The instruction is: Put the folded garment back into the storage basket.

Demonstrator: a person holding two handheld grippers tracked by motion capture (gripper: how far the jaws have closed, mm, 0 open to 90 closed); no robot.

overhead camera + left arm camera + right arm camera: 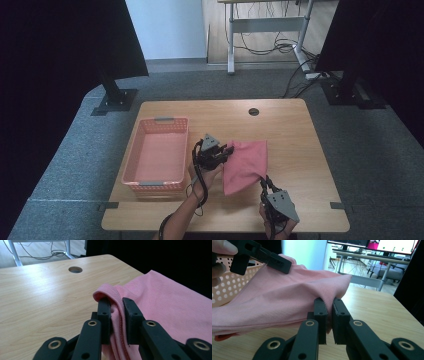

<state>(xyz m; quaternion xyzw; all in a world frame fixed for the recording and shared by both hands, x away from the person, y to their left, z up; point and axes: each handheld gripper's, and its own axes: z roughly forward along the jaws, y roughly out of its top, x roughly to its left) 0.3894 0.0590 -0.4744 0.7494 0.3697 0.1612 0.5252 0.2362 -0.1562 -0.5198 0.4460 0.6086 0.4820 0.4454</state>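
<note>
A pink cloth (245, 162) lies folded on the wooden table (290, 130), partly lifted at two edges. My left gripper (227, 149) is shut on the cloth's upper left corner; in the left gripper view the pink cloth (170, 300) bunches between the black jaws of the left gripper (116, 306). My right gripper (263, 181) is shut on the cloth's lower right edge. In the right gripper view the pink cloth (287, 295) is pinched by the right gripper (329, 303), and the left gripper (274, 261) holds it at the upper left.
A salmon perforated basket (176, 131) stands on the table left of the cloth, its wall (227, 282) behind the cloth in the right gripper view. A round cable hole (254, 111) sits near the far edge. Black stands and a desk with cables stand beyond the table.
</note>
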